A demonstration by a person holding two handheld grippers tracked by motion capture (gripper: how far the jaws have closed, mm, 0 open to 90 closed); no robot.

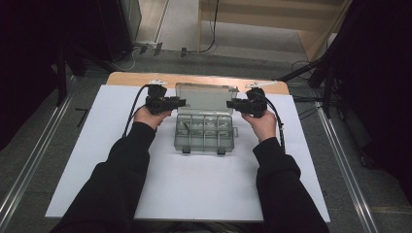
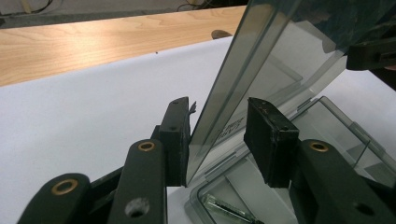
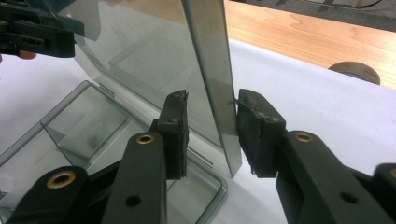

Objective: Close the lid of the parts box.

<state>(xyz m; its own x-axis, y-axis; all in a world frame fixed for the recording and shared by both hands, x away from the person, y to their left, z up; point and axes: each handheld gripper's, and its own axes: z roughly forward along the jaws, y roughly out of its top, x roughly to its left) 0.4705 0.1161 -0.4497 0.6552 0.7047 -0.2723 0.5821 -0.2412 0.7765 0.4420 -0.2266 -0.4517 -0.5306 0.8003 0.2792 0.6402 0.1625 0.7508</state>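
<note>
The clear box (image 1: 204, 132) rests on the white surface (image 1: 194, 189) between both tongs, its raised lid (image 1: 206, 95) standing inside the released left tongs (image 2: 217, 140) and right tongs (image 3: 210, 135), touching one pad of each.

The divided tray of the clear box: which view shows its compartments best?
The high view: the whole divided tray lies in sight from above, with every partition and the raised lid behind it. The left gripper view catches one near corner below the lid edge; the right gripper view shows a few end compartments.

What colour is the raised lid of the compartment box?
Clear, smoky grey-tinted lid, best seen in the right gripper view.
</note>
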